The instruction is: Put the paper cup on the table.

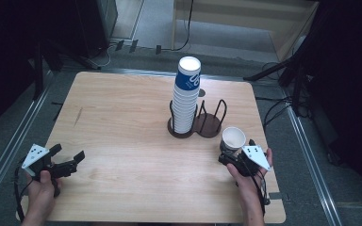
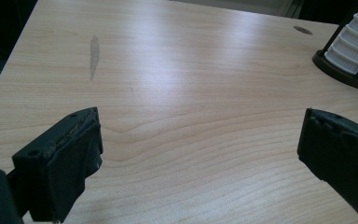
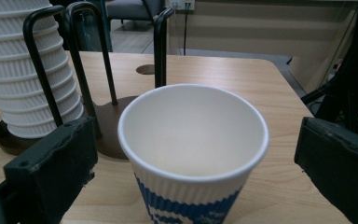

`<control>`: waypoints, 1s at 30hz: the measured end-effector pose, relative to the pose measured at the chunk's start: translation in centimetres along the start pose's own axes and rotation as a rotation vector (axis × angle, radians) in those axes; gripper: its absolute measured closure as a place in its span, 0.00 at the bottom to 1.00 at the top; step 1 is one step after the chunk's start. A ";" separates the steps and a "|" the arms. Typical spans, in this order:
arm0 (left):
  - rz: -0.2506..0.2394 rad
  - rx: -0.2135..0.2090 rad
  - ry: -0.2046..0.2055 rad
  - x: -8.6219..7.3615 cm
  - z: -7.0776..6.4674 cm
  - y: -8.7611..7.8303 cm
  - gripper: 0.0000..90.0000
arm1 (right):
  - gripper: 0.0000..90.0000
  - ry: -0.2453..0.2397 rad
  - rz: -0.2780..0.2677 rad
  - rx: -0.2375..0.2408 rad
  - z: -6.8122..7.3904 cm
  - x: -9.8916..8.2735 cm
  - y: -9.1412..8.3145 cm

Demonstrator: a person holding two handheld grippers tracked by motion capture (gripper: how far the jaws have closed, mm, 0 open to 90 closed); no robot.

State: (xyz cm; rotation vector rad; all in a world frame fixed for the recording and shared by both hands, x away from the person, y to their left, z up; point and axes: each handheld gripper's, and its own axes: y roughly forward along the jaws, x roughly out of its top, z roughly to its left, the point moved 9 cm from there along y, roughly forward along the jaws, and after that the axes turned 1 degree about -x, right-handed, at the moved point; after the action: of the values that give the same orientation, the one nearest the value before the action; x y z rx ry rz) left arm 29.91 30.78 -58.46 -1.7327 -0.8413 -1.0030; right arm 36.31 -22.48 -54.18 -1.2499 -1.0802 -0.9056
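Observation:
A single white paper cup [image 1: 233, 138] with a blue band stands upright and empty near the table's right edge. My right gripper [image 1: 237, 149] is open around it; in the right gripper view the cup [image 3: 193, 140] stands between the two pads [image 3: 60, 163], with a gap on each side. A tall stack of the same cups [image 1: 186, 99] fills the left ring of a dark two-ring wire holder [image 1: 207, 125]; the right ring is empty. My left gripper [image 1: 67, 153] is open near the table's front left, with bare wood between its jaws [image 2: 200, 140].
The light wooden table [image 1: 122, 141] has a small round hole [image 1: 201, 92] behind the holder. Dark stands, cables and floor rails surround the table. The stack [image 2: 356, 42] shows at the far right in the left gripper view.

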 end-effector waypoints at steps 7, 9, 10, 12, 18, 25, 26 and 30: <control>-0.008 -0.003 -0.015 0.1 0.1 0.0 0.01 | 0.00 -0.021 0.004 -0.006 -1.1 -0.6 -1.5; -0.009 -0.004 -0.017 0.1 0.1 0.0 0.01 | 0.00 -0.009 0.008 -0.012 -1.6 -0.9 -1.9; -0.009 -0.004 -0.018 0.1 0.1 0.0 0.01 | 0.00 -0.008 0.009 -0.013 -1.9 -1.0 -2.0; -0.008 -0.005 -0.018 0.1 0.1 -0.1 0.01 | 0.00 -0.013 0.015 -0.021 -2.5 -1.4 -2.4; -0.005 -0.006 -0.013 0.0 0.1 0.0 0.01 | 0.00 -0.052 0.035 -0.053 -4.5 -2.6 -3.3; -0.005 -0.005 -0.014 0.0 0.1 0.0 0.01 | 0.00 -0.075 0.063 -0.096 -6.8 -3.9 -4.3; -0.004 -0.004 -0.014 0.0 0.1 0.0 0.01 | 0.00 -0.071 0.065 -0.100 -7.2 -4.0 -4.4; -0.005 -0.006 -0.015 0.0 0.0 0.0 0.01 | 0.00 -0.052 0.078 -0.120 -8.4 -4.4 -4.9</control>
State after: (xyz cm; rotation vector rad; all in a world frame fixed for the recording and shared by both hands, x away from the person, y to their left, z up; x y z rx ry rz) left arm 29.90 30.84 -58.46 -1.7461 -0.8531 -0.9975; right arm 31.52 -31.57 -57.06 -1.4122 -1.0223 -0.8934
